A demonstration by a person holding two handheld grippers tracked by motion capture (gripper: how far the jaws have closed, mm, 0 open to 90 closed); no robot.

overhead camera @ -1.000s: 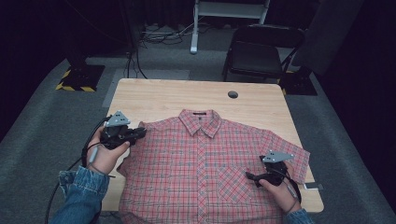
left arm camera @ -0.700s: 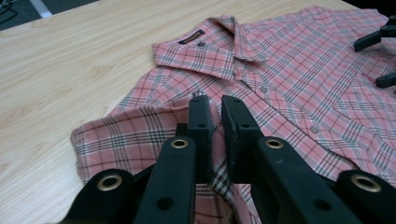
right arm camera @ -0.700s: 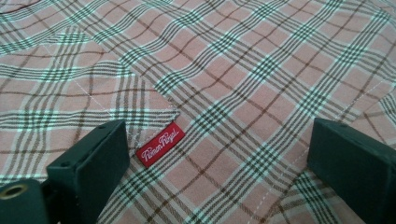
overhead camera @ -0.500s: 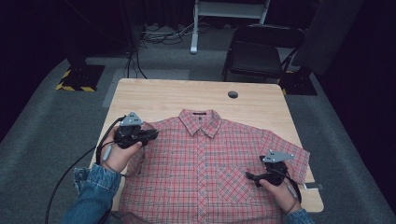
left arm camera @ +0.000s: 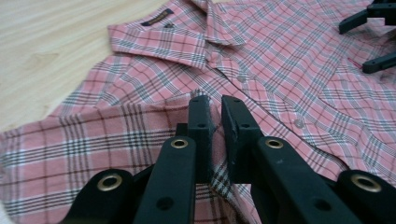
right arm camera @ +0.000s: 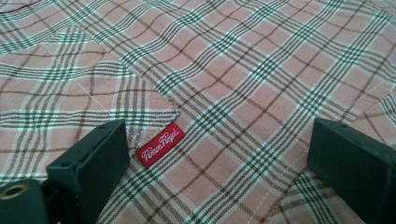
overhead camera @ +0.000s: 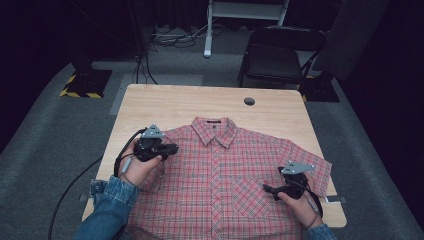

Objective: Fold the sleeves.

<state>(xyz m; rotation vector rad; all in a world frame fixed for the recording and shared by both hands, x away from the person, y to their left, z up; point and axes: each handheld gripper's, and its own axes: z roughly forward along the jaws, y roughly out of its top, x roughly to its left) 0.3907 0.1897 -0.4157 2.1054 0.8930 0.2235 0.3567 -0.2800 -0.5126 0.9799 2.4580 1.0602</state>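
On the wooden table [overhead camera: 165, 102] lies a pink plaid shirt [overhead camera: 215, 180], spread flat, front up, collar [overhead camera: 214, 129] toward the far edge and buttoned down the middle. At the shirt's left side the sleeve is folded inward over the body, and the left gripper [overhead camera: 170, 149] sits above that fold. Its jaws are pinched nearly together on a ridge of sleeve cloth; the left gripper view shows the fabric caught between the two black pads [left arm camera: 201, 121], with the collar and its dark label [left arm camera: 156, 17] lying beyond. The right gripper [overhead camera: 270, 190] rests low over the shirt's right side, just beside the chest pocket [overhead camera: 247, 192]. Its jaws stand wide apart with nothing between them; in the right gripper view they frame the pocket's corner and a small red label [right arm camera: 160, 144] sewn there. The right sleeve [overhead camera: 312, 162] lies spread out toward the table's right edge. Both forearms wear denim cuffs [overhead camera: 112, 192].
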